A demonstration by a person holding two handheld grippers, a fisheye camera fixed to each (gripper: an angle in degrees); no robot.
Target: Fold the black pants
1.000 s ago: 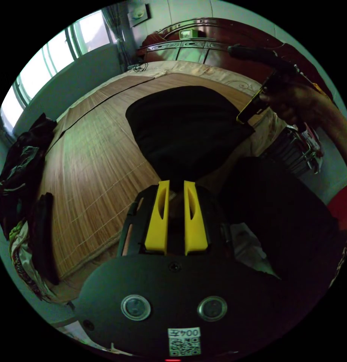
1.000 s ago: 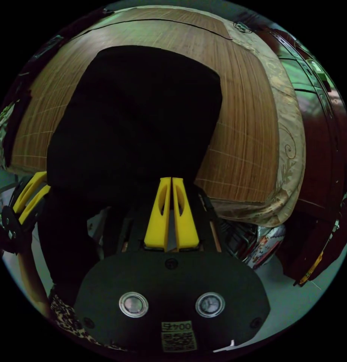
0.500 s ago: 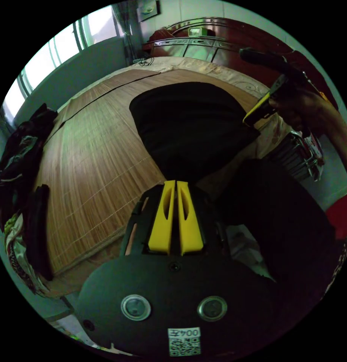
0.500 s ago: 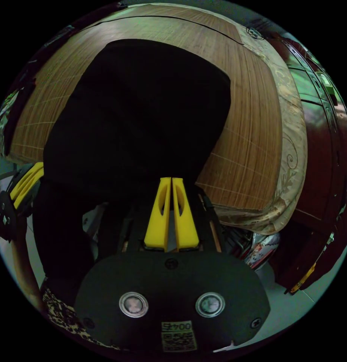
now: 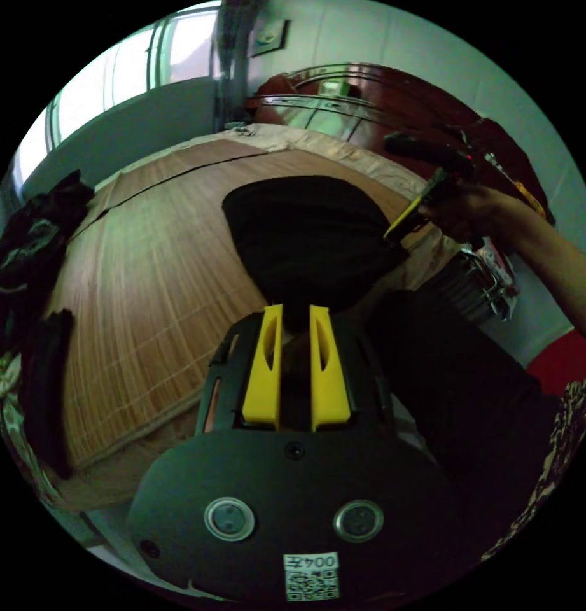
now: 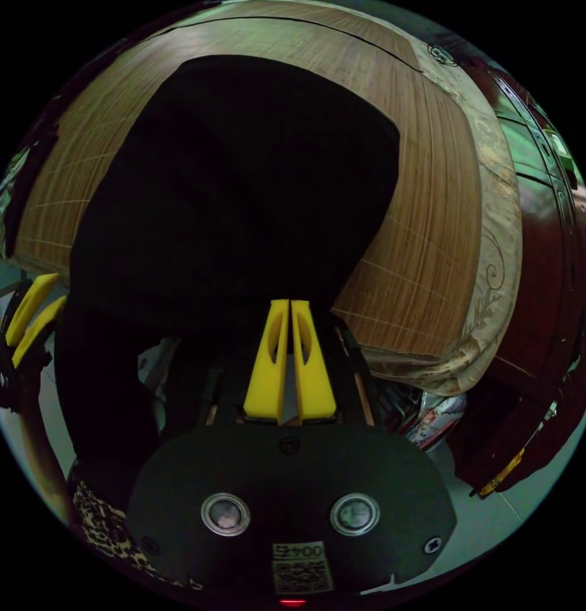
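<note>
The bed [image 5: 133, 267] with its bamboo mat carries the black pants [image 5: 305, 235], whose near edge hangs over the side. Your left gripper view adds a window [image 5: 114, 83] and a pile of clothes [image 5: 25, 223]. Your left gripper [image 5: 296, 312] has its jaws spread at the pants' edge. Your right gripper [image 6: 289, 305] has its jaws pressed together at the fabric; whether they pinch it, I cannot tell.

Black pants [image 5: 312, 235] on bamboo mat [image 5: 146, 280], left tongs [image 5: 295, 313] parted

Bed [image 5: 146, 267], surfaced with a woven bamboo mat [image 6: 426, 210]. Black pants [image 5: 305, 235] spread on the mat near one edge. Heap of dark clothes [image 5: 25, 216] at the far side.
</note>
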